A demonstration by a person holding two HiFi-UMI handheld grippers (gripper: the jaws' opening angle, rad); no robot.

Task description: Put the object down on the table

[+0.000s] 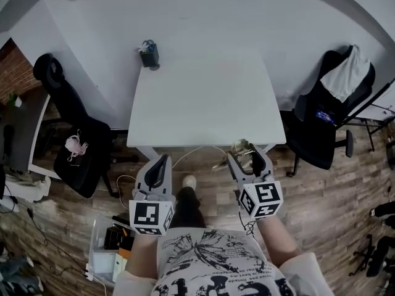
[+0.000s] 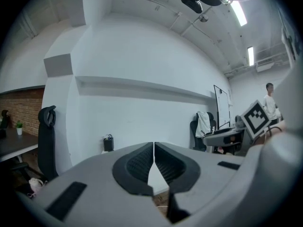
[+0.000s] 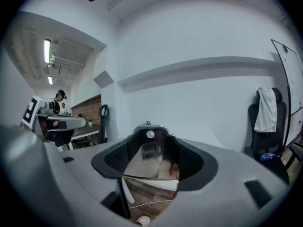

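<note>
Pot point(image 1: 149, 55) on table point(image 1: 203, 103), object point(image 3: 147, 159) in right gripper point(image 1: 247, 155)

The left gripper point(image 1: 163, 160) and right gripper point(image 1: 247, 156) are pale grey shells with black ribbed pads point(image 2: 137, 165). Behind each sits a white cube point(image 1: 151, 217) bearing black square markers. The person wears a white T-shirt point(image 1: 210, 263) printed black and dark trousers point(image 1: 185, 208).

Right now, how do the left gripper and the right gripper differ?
The left gripper is shut and empty; the right gripper is closed on a shiny, reflective object. The left gripper's jaws meet; the right gripper's stand wide apart around that object. Both hang over the wooden floor, short of the white table.
</note>
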